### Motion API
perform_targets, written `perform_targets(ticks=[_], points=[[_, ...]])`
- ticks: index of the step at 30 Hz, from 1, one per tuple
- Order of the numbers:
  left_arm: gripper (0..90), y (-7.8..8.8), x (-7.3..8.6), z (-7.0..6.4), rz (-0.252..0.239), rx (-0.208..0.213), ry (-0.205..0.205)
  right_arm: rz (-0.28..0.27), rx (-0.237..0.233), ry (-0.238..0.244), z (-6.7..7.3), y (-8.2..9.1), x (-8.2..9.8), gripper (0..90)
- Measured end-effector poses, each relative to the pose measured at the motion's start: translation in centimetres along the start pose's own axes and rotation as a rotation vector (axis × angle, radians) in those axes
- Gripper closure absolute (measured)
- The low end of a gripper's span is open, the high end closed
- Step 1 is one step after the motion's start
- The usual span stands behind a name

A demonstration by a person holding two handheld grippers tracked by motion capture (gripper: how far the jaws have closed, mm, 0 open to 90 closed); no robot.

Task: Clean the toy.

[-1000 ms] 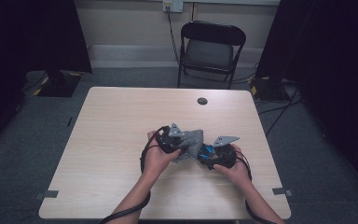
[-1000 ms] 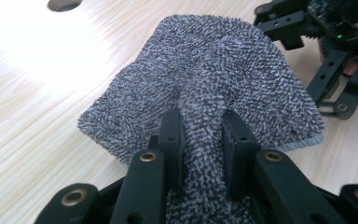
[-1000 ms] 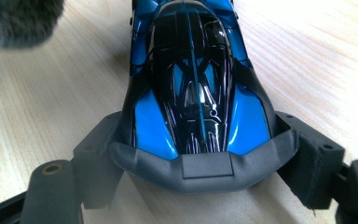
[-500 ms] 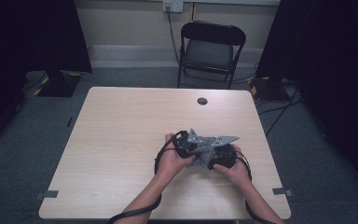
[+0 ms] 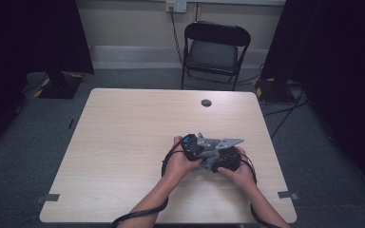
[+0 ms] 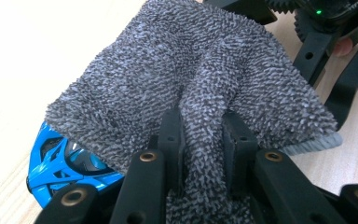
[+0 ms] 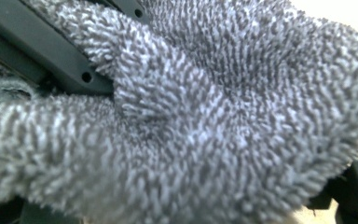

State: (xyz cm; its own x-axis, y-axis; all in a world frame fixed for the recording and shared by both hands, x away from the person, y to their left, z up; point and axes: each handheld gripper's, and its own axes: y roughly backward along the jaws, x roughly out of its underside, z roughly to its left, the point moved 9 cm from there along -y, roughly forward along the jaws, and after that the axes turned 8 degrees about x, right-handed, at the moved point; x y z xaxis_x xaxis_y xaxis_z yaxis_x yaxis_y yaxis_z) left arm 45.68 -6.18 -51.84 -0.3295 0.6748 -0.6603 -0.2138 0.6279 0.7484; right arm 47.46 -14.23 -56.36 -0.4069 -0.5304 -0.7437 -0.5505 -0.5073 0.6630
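Since the earlier frames, the left gripper (image 5: 196, 148) has travelled rightward across the table (image 5: 123, 142) and now lies close against the right gripper (image 5: 225, 159), the two meeting right of the table's centre; the right hand (image 5: 240, 172) has kept its place. Left gripper view: the two black jaws are pressed together on a fold of the grey terry cloth (image 6: 191, 88), which is pinched between them and spreads out beyond them in a crumpled fan over the pale wood; a blue plastic part (image 6: 58, 163) shows under the cloth's lower left edge; black parts of the other gripper, with a green light, stand at upper right. Right gripper view: the same cloth (image 7: 205, 116) lies hard against the lens, blurred; whether these jaws are spread or pinching the cloth cannot be told. High view: a small dark round disc (image 5: 206, 102) sits near the table's far edge, well apart from both hands; a black folding chair (image 5: 215, 52) stands behind the table.
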Motion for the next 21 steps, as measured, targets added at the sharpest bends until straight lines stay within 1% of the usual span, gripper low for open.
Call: perform_targets(ticks=[4, 7, 13, 18, 21], points=[[72.7, 0.1, 0.0, 0.1, 0.000, -0.003, -0.003, 0.000, 0.000, -0.001, 0.0, 0.0, 0.0, 23.6], [72.6, 0.3, 0.0, 0.3, 0.002, -0.016, -0.007, 0.000, 0.000, -0.001, 0.0, 0.0, 0.0, 23.6], [72.6, 0.6, 0.2, 1.0, -0.007, -0.019, 0.017, 0.001, 0.000, 0.000, 0.0, 0.0, 0.0, 23.6], [72.5, 1.1, 0.5, 1.9, -0.009, -0.043, 0.033, 0.002, -0.002, 0.000, 0.0, 0.0, 0.0, 23.6], [72.5, 1.3, 0.9, 2.7, -0.009, -0.057, 0.051, 0.001, -0.002, 0.000, 0.0, 0.0, 0.0, 23.6]])
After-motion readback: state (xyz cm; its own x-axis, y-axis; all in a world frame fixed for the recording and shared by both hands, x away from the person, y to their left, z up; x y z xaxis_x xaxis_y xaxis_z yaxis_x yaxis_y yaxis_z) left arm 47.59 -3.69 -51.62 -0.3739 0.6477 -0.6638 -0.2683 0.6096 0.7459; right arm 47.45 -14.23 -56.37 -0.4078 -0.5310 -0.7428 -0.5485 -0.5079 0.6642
